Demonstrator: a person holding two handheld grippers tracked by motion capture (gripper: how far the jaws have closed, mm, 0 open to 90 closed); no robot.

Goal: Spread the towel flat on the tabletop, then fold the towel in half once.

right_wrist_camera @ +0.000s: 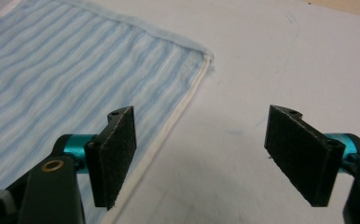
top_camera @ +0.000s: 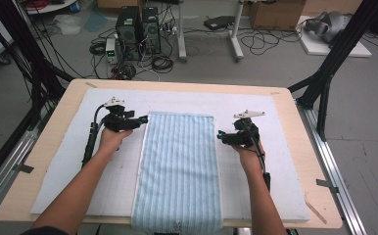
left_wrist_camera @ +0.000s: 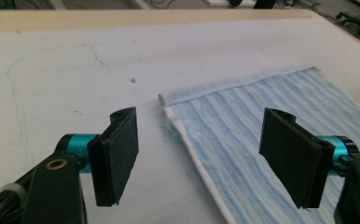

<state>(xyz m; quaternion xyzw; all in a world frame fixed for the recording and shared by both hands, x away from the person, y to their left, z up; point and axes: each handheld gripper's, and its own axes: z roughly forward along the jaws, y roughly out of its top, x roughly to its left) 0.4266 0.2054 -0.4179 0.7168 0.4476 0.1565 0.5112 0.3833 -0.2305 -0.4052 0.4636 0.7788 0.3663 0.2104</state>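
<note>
A light blue striped towel (top_camera: 179, 166) lies flat down the middle of the white mat (top_camera: 59, 161), its near end hanging over the table's front edge. My left gripper (top_camera: 143, 119) hovers at the towel's far left corner, jaws wide apart and empty. In the left gripper view the towel (left_wrist_camera: 271, 135) and its corner lie beneath the open gripper (left_wrist_camera: 206, 161). My right gripper (top_camera: 220, 134) sits just off the towel's right edge, pointing at it, also open and empty. In the right gripper view the towel's white hem (right_wrist_camera: 169, 128) runs under the left pad (right_wrist_camera: 115, 156).
The mat covers a wooden table (top_camera: 45, 125). Black frame posts (top_camera: 324, 83) stand at the table's left and right sides. On the floor beyond the table are computer towers (top_camera: 138, 32), cables and boxes.
</note>
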